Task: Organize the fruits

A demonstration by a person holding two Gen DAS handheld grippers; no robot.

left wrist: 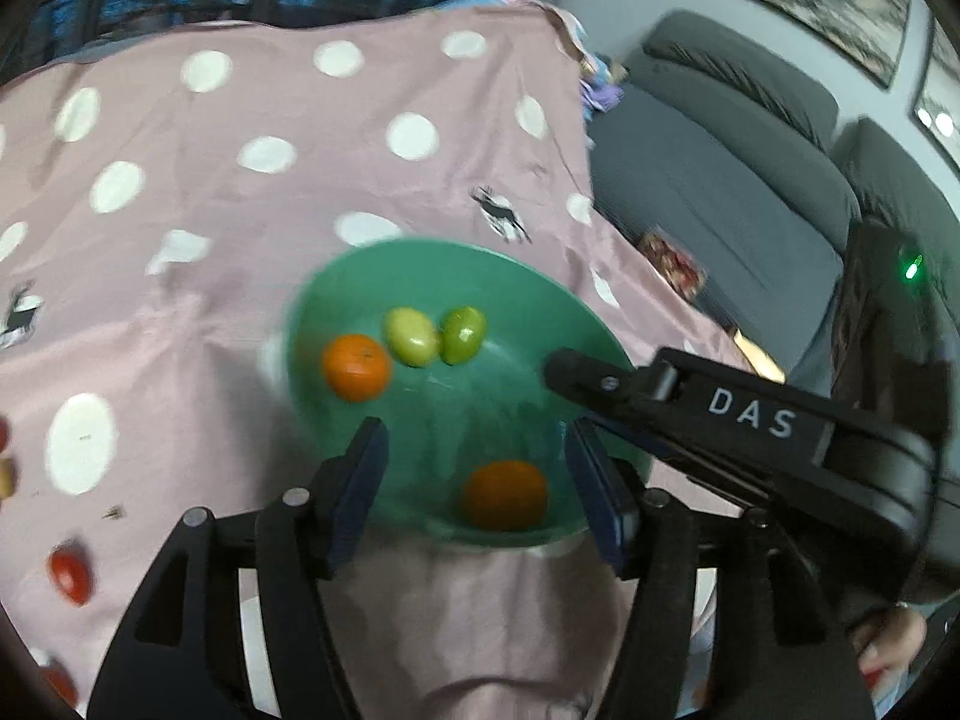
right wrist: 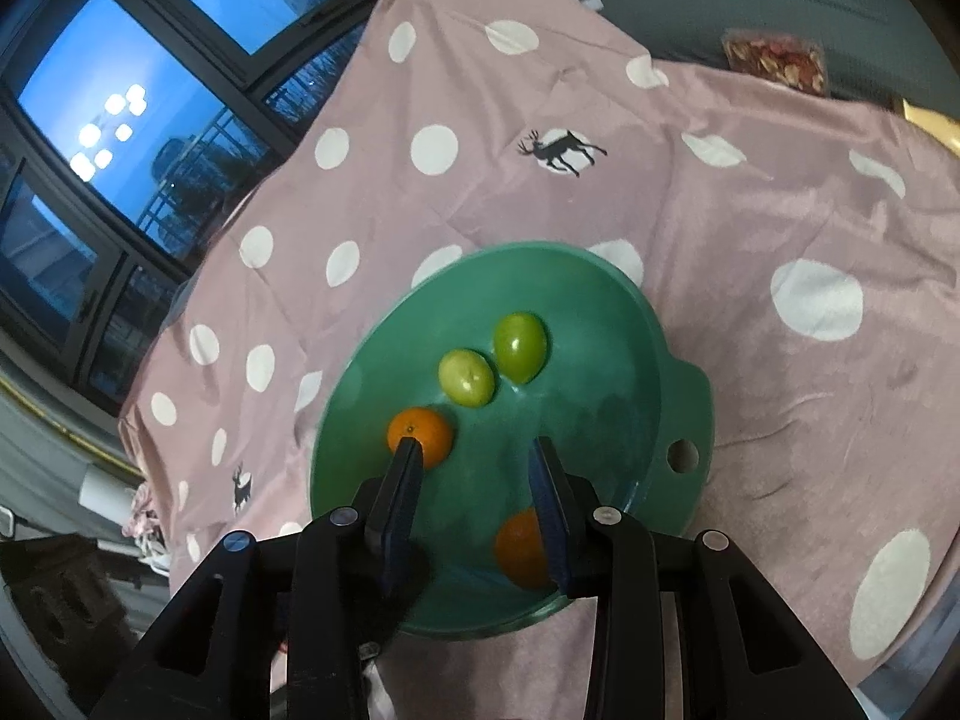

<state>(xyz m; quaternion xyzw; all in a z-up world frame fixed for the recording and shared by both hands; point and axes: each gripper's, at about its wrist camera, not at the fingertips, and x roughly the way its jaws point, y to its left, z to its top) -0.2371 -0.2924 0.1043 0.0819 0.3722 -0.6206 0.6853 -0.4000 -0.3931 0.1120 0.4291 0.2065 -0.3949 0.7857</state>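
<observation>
1. Left gripper (left wrist: 477,456): black plastic linkage arms, flat dark-blue ribbed pads (left wrist: 360,492), jaws spread wide, nothing between them. It hangs over the near rim of the bowl.
2. Right gripper (right wrist: 474,474): same build, blue pads (right wrist: 402,510), jaws wide apart, nothing clamped. It also sits over the near part of the bowl. In the left wrist view its black body, lettered "DAS", comes in from the right over the bowl edge.
3. Green round plastic bowl (left wrist: 336,300), smooth and glossy, lies directly under both grippers. The right wrist view shows a flat tab handle with a hole (right wrist: 684,456) just right of the right gripper's fingers.
4. Near orange mandarin (left wrist: 505,495): round, matte peel, in the bowl just below the left jaws. In the right wrist view it is partly behind the right-hand pad (right wrist: 519,549).
5. Far orange mandarin (left wrist: 356,366): ahead and left of the left gripper. In the right wrist view it is just past the left pad tip (right wrist: 429,429); I can't tell whether they touch.
6. Two smooth oval green fruits further ahead, side by side and touching: the paler yellow-green one (left wrist: 411,336) and the darker green one (left wrist: 462,334).
7. Small red tomato-like fruit (left wrist: 69,573), blurred, lies on the cloth well left of the left gripper, outside the bowl.
8. Pink soft fabric cloth with white dots and deer prints (right wrist: 750,192) is under everything, slightly wrinkled.
9. Grey upholstered sofa (left wrist: 720,192) lies beyond the cloth, to the right.
</observation>
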